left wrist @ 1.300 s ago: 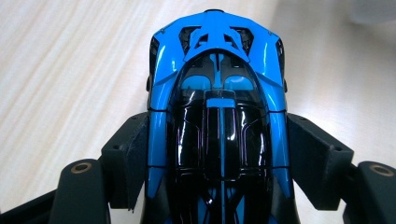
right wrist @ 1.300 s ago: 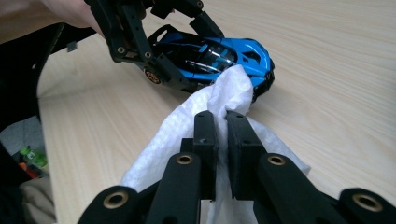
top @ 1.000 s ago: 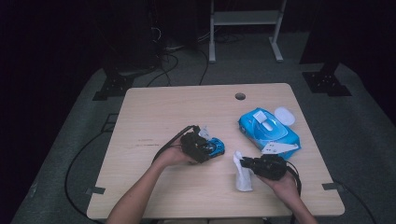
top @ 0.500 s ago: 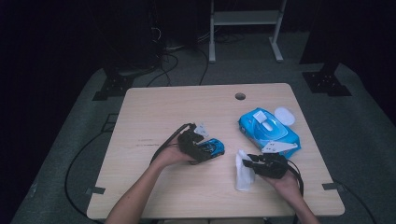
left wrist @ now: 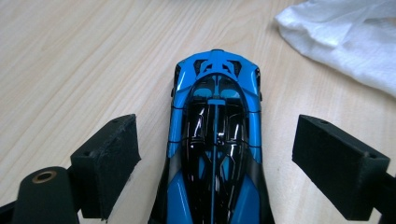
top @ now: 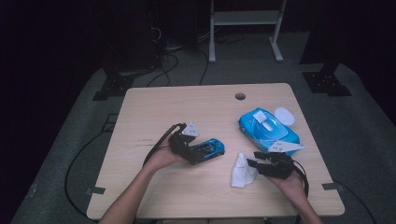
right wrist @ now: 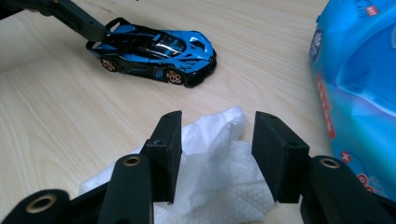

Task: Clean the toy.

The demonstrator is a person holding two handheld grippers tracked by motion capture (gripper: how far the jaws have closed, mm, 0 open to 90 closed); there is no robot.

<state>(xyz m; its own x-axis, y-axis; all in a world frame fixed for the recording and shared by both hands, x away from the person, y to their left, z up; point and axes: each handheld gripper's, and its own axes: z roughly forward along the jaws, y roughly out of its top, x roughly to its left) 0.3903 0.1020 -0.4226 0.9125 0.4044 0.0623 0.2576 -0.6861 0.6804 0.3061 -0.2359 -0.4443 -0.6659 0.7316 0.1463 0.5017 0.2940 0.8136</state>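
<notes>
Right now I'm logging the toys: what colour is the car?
Blue with black, the toy car shows best in the left gripper view.

The table [top: 154, 107] holds one blue toy car [top: 208, 150], at about 9 o'clock from one crumpled white wipe [top: 242, 171]. One blue wipes pack [top: 268, 130] lies at 1 o'clock from the wipe, with one round white lid [top: 284, 115] at its 1 o'clock corner. Two grippers are present, one per hand.

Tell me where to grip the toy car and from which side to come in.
Grip the toy car across its two flanks at mid-body, coming from its rear along its length, as the left gripper is lined up. The sides there run long and near parallel and the car sits flat on its wheels, so the open pads should close squarely.
</notes>
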